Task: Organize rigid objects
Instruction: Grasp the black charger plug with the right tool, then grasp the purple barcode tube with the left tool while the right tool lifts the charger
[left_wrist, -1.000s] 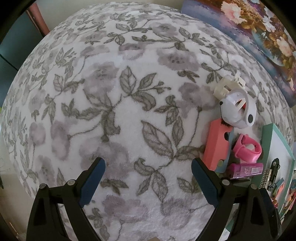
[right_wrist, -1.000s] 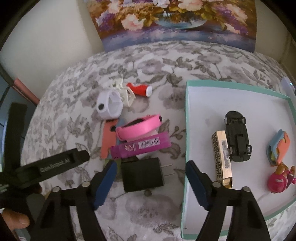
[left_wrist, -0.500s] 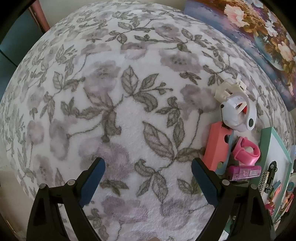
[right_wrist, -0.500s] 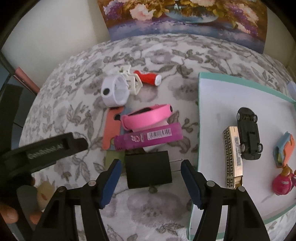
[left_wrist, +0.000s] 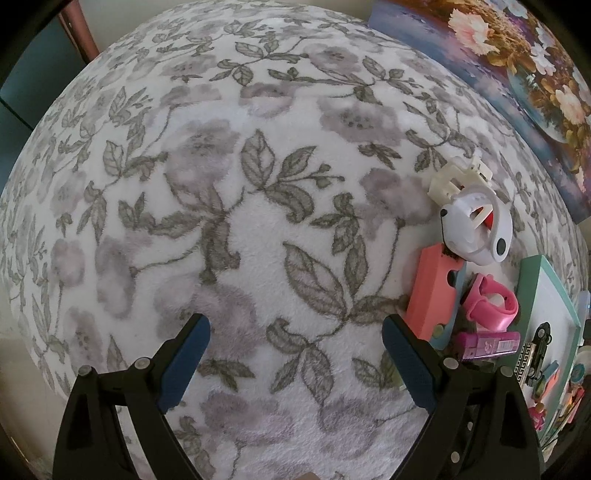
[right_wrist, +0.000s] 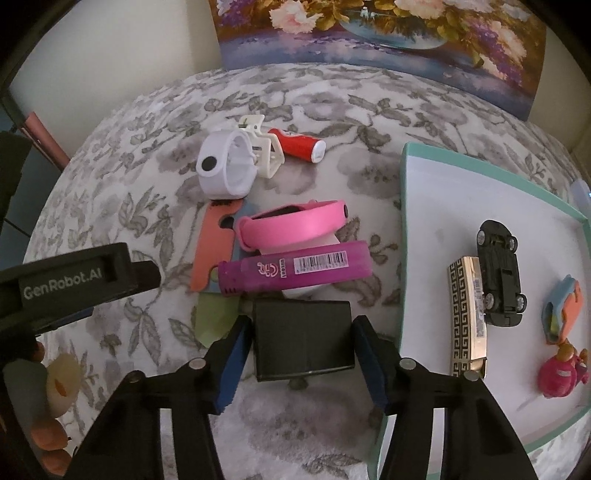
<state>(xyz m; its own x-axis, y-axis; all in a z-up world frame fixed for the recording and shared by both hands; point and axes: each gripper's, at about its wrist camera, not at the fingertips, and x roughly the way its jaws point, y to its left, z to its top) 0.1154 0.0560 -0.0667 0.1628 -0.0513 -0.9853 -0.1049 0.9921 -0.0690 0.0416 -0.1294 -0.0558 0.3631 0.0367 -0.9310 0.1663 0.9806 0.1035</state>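
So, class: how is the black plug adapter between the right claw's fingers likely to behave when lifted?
The black plug adapter looks boxy and hard, so probably stiff. Its flat sides suit the right claw, whose jaws have just been closing around it. It seems unlikely to roll, and possibly dense for its size.

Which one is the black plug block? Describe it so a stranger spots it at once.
Start at the teal-rimmed white tray on the flowered cloth. Just left of it, the black boxy plastic charger sits between the right gripper fingers, below the purple barcoded tube. It is the only black thing outside the tray.
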